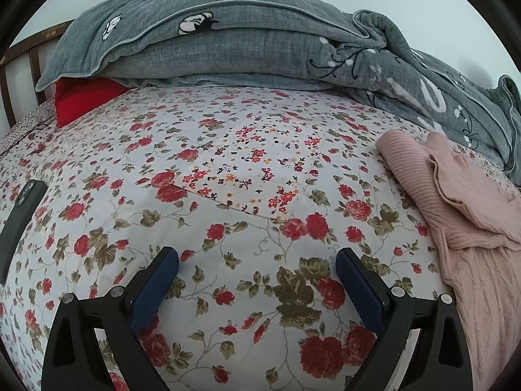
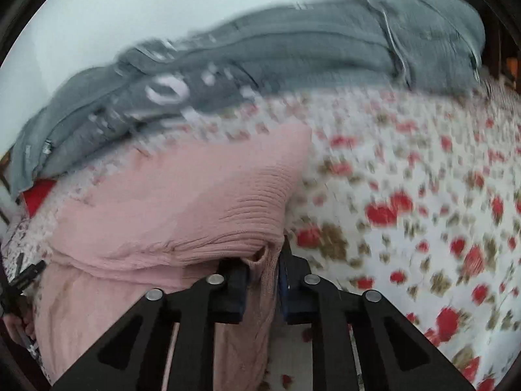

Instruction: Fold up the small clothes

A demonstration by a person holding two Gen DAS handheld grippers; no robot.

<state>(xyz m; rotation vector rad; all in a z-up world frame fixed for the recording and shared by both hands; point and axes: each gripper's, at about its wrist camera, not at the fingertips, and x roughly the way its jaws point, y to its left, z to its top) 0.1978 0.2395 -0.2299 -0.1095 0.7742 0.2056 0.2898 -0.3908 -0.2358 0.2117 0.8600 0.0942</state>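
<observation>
Pink ribbed knit, the small garment point(image 2: 182, 202), is pinched at one edge between the closed jaws of the right gripper point(image 2: 262, 277); its bulk lies ahead and to that gripper's left on the floral bedsheet point(image 2: 407, 195). The left gripper point(image 1: 257, 277) hovers with jaws spread and empty, garment to its right. Step in hand: carrying the edge over for a fold. Next: lay it flat, then release.
</observation>
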